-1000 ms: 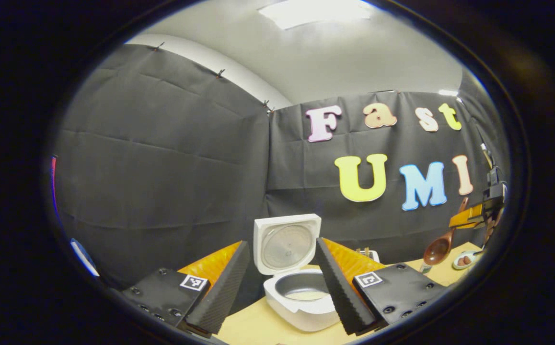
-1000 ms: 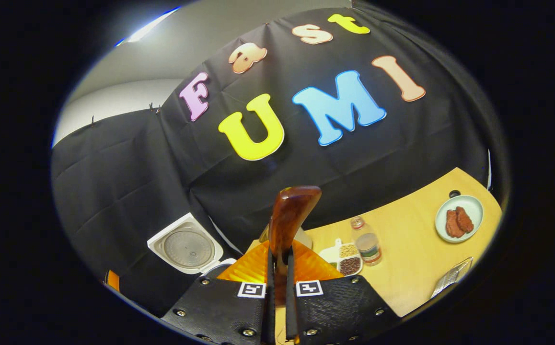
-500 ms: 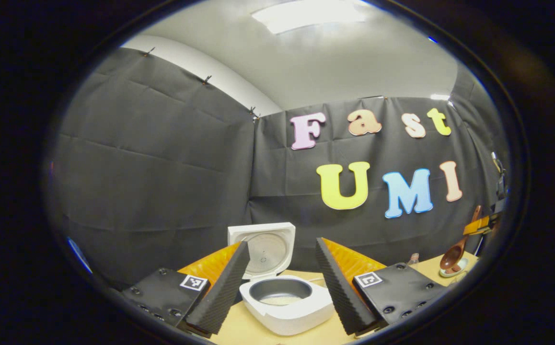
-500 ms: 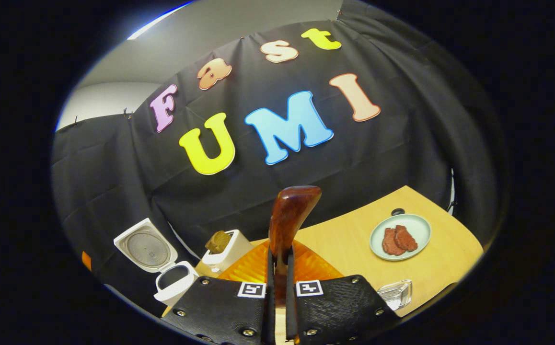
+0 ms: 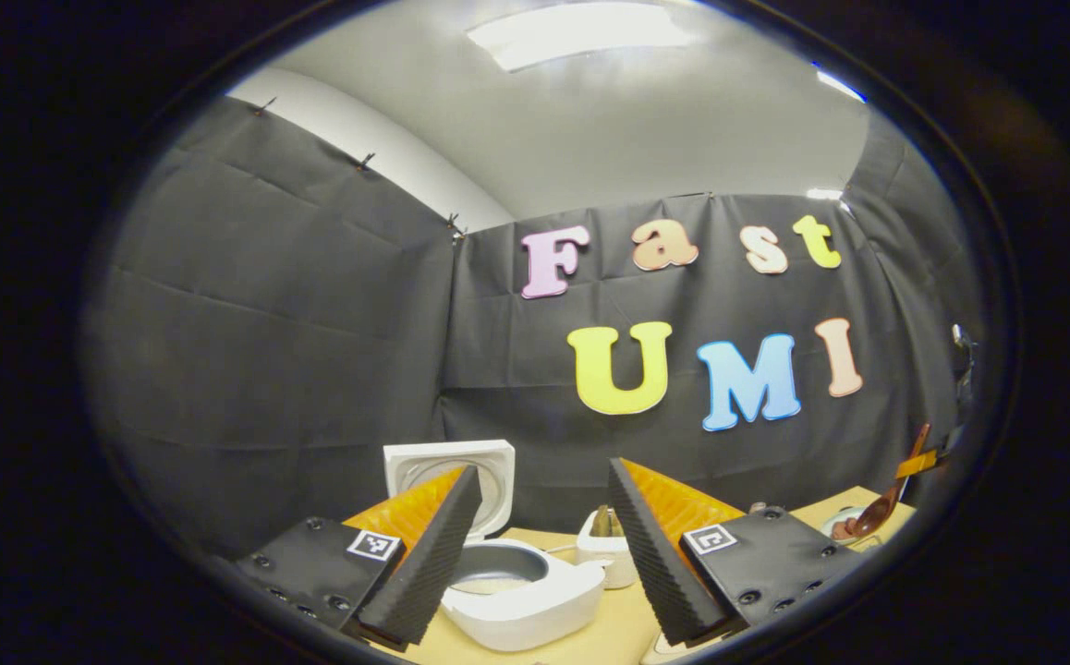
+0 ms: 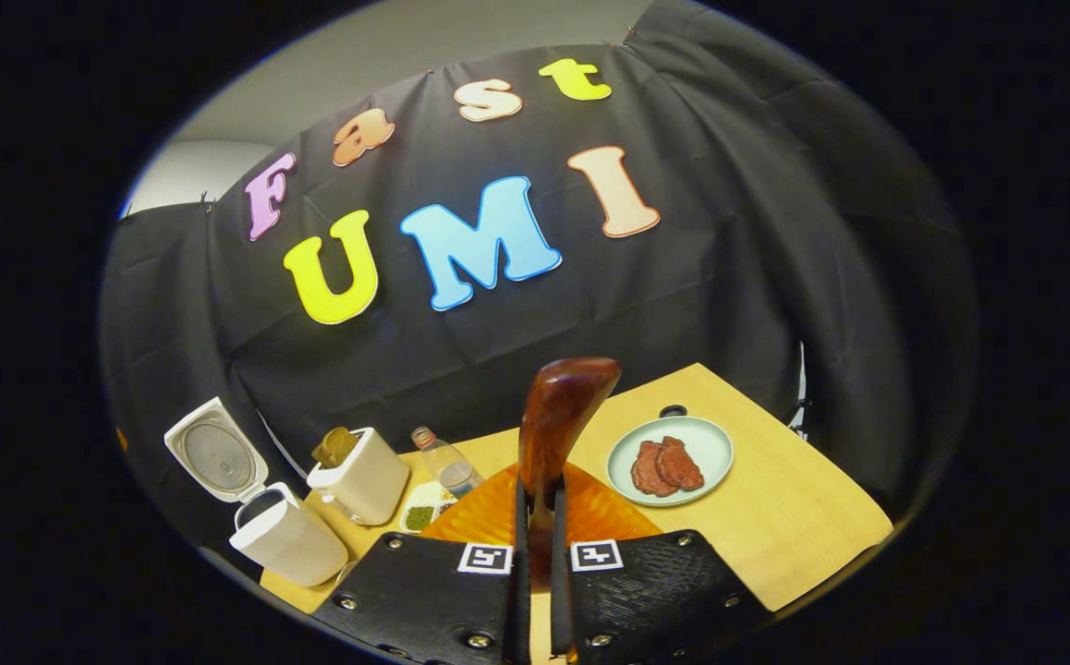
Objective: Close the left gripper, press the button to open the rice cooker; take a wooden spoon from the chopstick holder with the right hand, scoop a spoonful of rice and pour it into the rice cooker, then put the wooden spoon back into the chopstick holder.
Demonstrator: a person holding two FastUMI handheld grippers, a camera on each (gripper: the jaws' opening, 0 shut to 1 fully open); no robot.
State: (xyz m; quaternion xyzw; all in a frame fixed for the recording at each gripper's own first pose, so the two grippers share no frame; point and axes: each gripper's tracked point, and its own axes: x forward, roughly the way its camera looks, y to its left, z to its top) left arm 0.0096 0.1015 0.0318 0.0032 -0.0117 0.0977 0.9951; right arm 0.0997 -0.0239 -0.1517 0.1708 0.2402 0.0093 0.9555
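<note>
Both tools: right tool (image 6: pixel 535 554) clamps glossy wooden spoon (image 6: pixel 555 420); left tool (image 5: pixel 544 554) agape, ribbed pads bare.

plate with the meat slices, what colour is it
Pale green plate, with reddish-brown meat slices on it; clearest in the right gripper view.

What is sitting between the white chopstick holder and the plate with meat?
In the right gripper view, a small bottle stands between the chopstick holder and the plate, with the held wooden spoon in front.

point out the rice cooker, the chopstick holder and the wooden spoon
rice cooker (image 6: pixel 290 545), right gripper view, white outer wall
chopstick holder (image 6: pixel 364 480), right gripper view, front face
wooden spoon (image 6: pixel 553 416), right gripper view, handle
</note>
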